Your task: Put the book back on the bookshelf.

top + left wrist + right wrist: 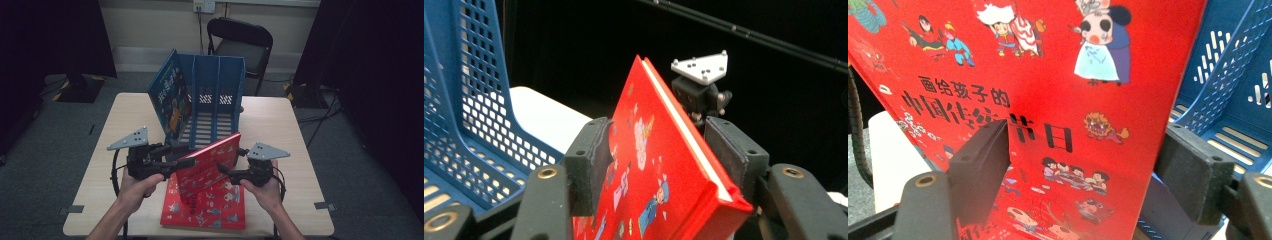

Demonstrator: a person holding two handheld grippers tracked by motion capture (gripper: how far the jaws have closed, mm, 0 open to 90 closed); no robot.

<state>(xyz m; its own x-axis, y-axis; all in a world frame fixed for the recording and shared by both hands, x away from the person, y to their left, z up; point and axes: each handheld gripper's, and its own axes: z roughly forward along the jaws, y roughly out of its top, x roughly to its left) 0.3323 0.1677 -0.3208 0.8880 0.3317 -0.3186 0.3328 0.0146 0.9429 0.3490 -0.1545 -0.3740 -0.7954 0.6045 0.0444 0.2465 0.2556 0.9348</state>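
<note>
Above the worktop [125,115], a red picture book [207,162] is being held up tilted, in front of the blue file rack [215,95]. Its cover is showing Chinese writing, "画给孩子的". The left gripper [187,161] jaws are pinching its edge. The right gripper [225,171] jaws are sitting spread around its other edge. Another red book [210,210] is lying flat underneath.
</note>
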